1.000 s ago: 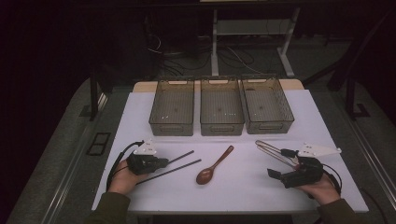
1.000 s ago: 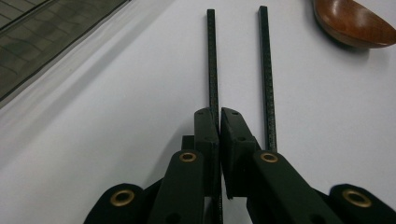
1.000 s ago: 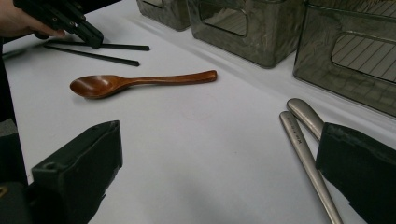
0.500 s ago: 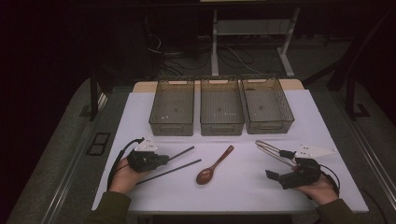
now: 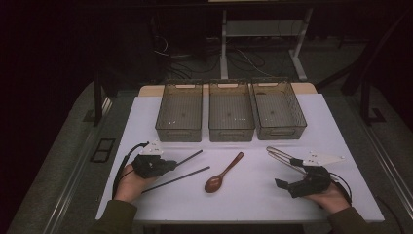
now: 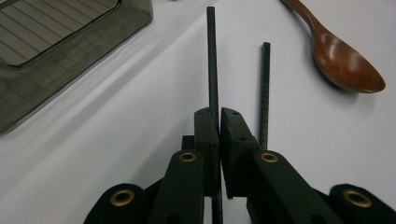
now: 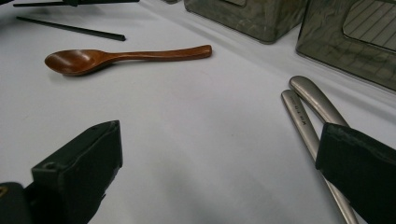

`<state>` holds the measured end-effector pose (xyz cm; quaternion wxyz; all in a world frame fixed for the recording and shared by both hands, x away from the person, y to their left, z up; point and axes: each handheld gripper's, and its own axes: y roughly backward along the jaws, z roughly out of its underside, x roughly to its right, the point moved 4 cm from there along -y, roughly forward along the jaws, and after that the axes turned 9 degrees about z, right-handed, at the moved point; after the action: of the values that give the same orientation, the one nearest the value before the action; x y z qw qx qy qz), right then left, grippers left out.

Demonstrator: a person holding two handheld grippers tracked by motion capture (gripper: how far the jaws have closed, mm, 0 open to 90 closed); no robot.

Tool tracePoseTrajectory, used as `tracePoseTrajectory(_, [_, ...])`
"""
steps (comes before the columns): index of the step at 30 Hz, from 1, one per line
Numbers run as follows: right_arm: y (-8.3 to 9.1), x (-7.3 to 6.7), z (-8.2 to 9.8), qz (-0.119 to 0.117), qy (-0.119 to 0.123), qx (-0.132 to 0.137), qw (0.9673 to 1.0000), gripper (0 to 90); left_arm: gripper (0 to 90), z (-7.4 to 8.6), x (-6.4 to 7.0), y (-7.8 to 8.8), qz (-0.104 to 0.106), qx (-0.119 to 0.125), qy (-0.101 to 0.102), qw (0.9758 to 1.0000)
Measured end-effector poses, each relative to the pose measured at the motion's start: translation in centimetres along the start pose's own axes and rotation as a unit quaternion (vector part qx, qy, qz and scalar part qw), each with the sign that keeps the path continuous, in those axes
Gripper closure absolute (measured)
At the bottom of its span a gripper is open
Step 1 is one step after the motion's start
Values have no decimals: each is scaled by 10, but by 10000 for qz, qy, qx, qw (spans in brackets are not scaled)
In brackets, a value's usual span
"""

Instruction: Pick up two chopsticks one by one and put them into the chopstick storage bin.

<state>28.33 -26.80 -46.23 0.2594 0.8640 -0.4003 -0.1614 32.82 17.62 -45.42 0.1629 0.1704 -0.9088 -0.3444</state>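
Observation:
My left gripper (image 5: 170, 164) sits at the table's front left, shut on a black chopstick (image 6: 212, 70) that sticks out ahead of its jaws. The second black chopstick (image 6: 265, 93) lies loose on the white table just beside it. A brown wooden spoon (image 5: 221, 174) rests at the front centre, bowl toward the person. At the front right my right gripper (image 7: 219, 158) stands wide open with bare table between its jaws. Metal tongs (image 7: 308, 112) lie by its right jaw, passing under it.
Three smoky see-through bins (image 5: 179, 111), (image 5: 231, 109), (image 5: 279, 108) stand in a row across the back of the table (image 5: 341, 141). A hand holds each gripper at the front edge, and cables trail from both. Dark floor and desk legs lie beyond.

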Motion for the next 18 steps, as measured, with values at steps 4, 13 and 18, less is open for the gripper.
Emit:
tracePoseTrajectory(4, [-1, 1, 0, 1, -17, -4, 10000, 0, 850, -3, 2, 1, -6, 40, 18, 10000])
tracePoseTrajectory(13, [0, 0, 0, -34, -32, 7, 10000, 0, 849, -11, 6, 4, 42, 250, 109, 9996])
tracePoseTrajectory(18, [0, 0, 0, -38, -30, 11, 10000, 0, 851, -20, 8, 7, 27, 417, 230, 9989])
